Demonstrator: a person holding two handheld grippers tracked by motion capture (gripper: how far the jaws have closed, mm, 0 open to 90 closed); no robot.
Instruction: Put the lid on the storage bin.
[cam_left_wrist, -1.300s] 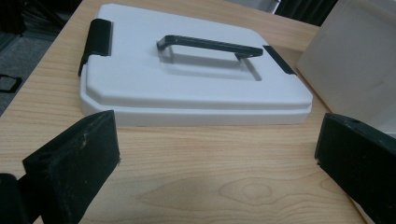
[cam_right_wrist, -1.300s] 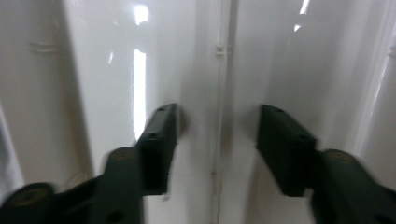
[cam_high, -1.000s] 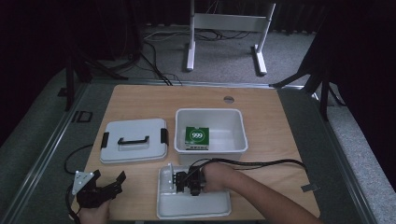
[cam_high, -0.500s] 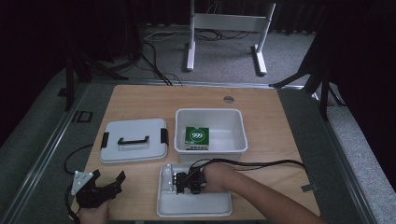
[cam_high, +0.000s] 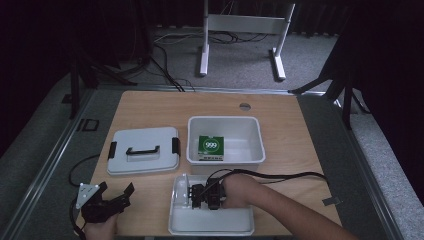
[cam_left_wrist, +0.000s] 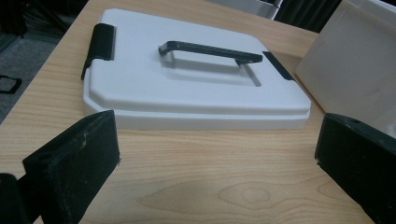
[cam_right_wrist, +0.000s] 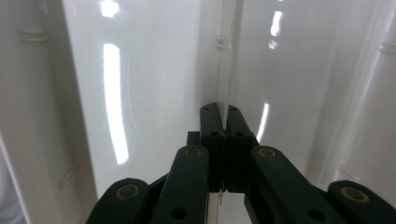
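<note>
The right gripper (cam_high: 196, 196) was clenched with nothing visible between its jaws inside the near tray (cam_high: 180, 225), the left gripper (cam_high: 121, 194) waited released near the lid (cam_high: 142, 150), and the green box (cam_high: 211, 146) lay in the far bin (cam_high: 250, 125), so closing appeared not yet begun.

High view overhead; left gripper view low, facing lid (cam_left_wrist: 196, 88), shared.
</note>
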